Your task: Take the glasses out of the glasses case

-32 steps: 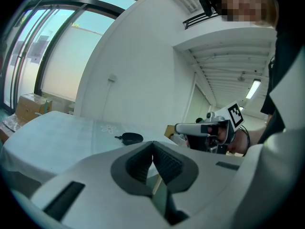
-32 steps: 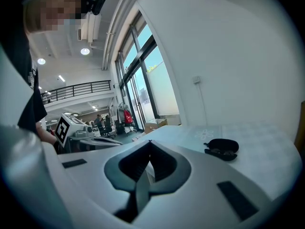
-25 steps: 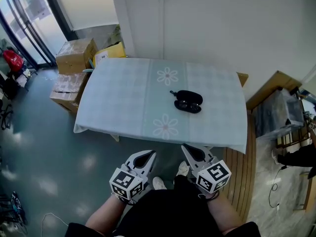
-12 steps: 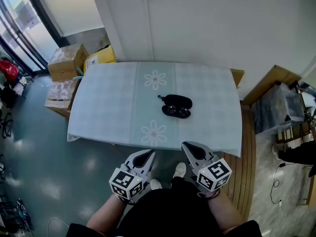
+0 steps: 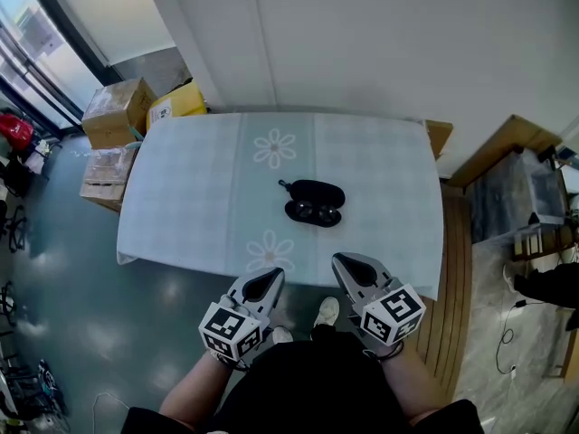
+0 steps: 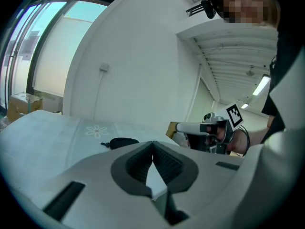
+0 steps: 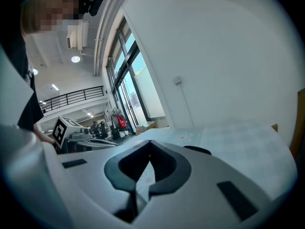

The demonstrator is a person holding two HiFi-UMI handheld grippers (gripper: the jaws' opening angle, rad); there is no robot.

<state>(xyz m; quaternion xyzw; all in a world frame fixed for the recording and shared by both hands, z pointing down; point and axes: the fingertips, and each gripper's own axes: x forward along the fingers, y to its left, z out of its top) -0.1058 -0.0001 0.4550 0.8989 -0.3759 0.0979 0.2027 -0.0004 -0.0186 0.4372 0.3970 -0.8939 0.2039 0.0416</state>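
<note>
Head view showed me the left gripper [image 5: 269, 278] and right gripper [image 5: 345, 263] side by side, each with jaws pressed together on nothing. Ahead of both, well apart, the black glasses case [image 5: 314, 202] lay open on the table [image 5: 190, 197].

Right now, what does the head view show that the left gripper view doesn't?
Only the head view: the person's shoes and the glasses lying inside the open glasses case. Only the left gripper view: ceiling lights and the left hand-held gripper, jaws shut, up close. Both: the flowered table, the case, the right hand-held gripper.
</note>
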